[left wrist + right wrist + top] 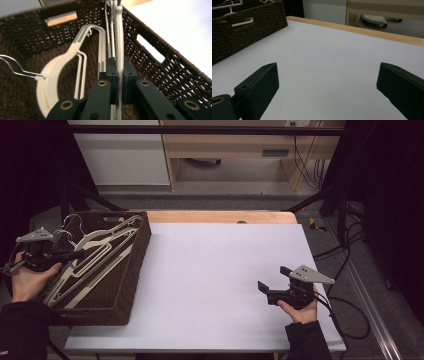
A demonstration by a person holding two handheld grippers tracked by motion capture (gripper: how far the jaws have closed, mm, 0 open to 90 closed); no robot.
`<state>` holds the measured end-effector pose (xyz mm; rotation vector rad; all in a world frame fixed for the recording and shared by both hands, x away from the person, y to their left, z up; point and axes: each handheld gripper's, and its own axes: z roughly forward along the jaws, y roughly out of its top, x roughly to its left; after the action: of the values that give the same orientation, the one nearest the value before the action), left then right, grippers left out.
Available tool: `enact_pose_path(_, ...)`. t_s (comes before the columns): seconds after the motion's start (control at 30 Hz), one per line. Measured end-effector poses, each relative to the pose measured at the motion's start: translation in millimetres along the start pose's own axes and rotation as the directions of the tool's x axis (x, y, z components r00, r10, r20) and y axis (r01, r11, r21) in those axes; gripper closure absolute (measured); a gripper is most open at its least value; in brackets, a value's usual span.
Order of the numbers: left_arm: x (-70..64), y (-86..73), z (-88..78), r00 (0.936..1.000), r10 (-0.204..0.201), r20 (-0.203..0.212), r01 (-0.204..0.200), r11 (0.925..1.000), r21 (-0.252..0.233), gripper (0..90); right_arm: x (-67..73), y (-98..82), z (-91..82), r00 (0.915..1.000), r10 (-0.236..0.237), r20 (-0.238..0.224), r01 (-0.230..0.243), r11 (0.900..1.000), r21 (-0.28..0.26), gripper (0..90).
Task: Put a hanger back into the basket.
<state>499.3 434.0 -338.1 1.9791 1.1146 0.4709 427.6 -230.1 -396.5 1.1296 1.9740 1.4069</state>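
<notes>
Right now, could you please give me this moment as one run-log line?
left gripper: shut on white hanger | place: wicker basket | right gripper: open, above white table

My table (pixel 220 275) has a pale, near-white top, with a strip of light wood (pixel 220 216) showing along its far edge. Beyond it the floor (pixel 235 182) is grey. Against the far wall stands a white cabinet (pixel 120 155) on the left, and beside it to the right a light wooden desk (pixel 235 142) with an open space beneath. A black bar (pixel 200 130) crosses the far side, and black struts run down at both sides. Black cables (pixel 345 255) lie on the floor to the right. The left and right edges of the room are dark.
</notes>
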Motion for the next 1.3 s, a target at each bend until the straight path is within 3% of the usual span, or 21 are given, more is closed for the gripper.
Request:
enact_pose_path(0.27, 4.6, -15.1, 17.1, 0.9986, -0.052, -0.001, 0.052, 0.9973, 0.052, 85.6, 0.3, -0.2, 0.9, 1.0, 0.002, 0.004, -0.002, 1.0, 0.001, 4.5)
enact_pose_path(0.47, 10.1, -22.8, 30.3, 0.9927, -0.103, -0.062, 0.11, 0.9867, 0.12, 83.7, 0.3, -0.1, 0.2, 1.0, 0.001, 0.001, -0.001, 1.0, 0.001, 4.5)
enact_pose_path(0.53, 13.3, -26.8, 33.0, 0.9881, -0.114, -0.103, 0.128, 0.9813, 0.143, 83.0, 0.0, -0.1, 0.2, 1.0, -0.002, -0.001, 0.002, 1.0, 0.002, 4.5)
enact_pose_path(0.67, 18.5, -31.1, 30.1, 0.979, -0.142, -0.146, 0.163, 0.9769, 0.139, 81.2, 0.9, -0.5, 1.7, 1.0, 0.002, -0.001, -0.002, 1.0, 0.003, 4.5)
enact_pose_path(0.8, 23.8, -36.5, 29.9, 0.9629, -0.181, -0.2, 0.212, 0.9666, 0.144, 72.0, 1.5, -1.3, 3.4, 1.0, 0.0, -0.004, 0.0, 1.0, 0.009, 4.5)
enact_pose_path(0.9, 27.4, -39.9, 31.3, 0.95, -0.213, -0.228, 0.252, 0.9547, 0.158, 64.5, 1.9, -1.5, 4.2, 1.0, 0.002, -0.003, -0.001, 1.0, 0.011, 4.5)
enact_pose_path(1.03, 28.7, -41.7, 33.5, 0.9376, -0.225, -0.265, 0.277, 0.9446, 0.177, 55.4, 2.1, -1.6, 4.2, 1.0, 0.001, -0.005, -0.001, 1.0, 0.012, 4.5)
enact_pose_path(1.07, 28.9, -41.7, 32.8, 0.9383, -0.216, -0.27, 0.271, 0.9446, 0.186, 52.3, 2.1, -1.6, 4.2, 1.0, 0.001, -0.005, -0.001, 1.0, 0.011, 4.5)
enact_pose_path(1.17, 27.2, -42.0, 30.6, 0.9323, -0.226, -0.283, 0.282, 0.943, 0.177, 47.3, 2.0, -1.6, 3.8, 1.0, 0.0, -0.005, 0.0, 1.0, 0.01, 4.5)
enact_pose_path(1.2, 25.6, -41.6, 28.3, 0.9282, -0.239, -0.285, 0.29, 0.945, 0.152, 46.2, 2.1, -1.5, 3.6, 1.0, 0.002, -0.006, -0.002, 1.0, 0.008, 4.5)
enact_pose_path(1.23, 24.8, -40.7, 24.8, 0.9303, -0.232, -0.284, 0.282, 0.948, 0.148, 45.5, 1.7, -1.4, 3.4, 1.0, -0.001, -0.004, 0.001, 1.0, 0.006, 4.5)
enact_pose_path(1.3, 19.4, -37.7, 17.5, 0.929, -0.238, -0.284, 0.274, 0.9569, 0.096, 41.8, 1.5, -1.0, 2.5, 1.0, 0.002, -0.007, -0.002, 1.0, 0.003, 4.4)
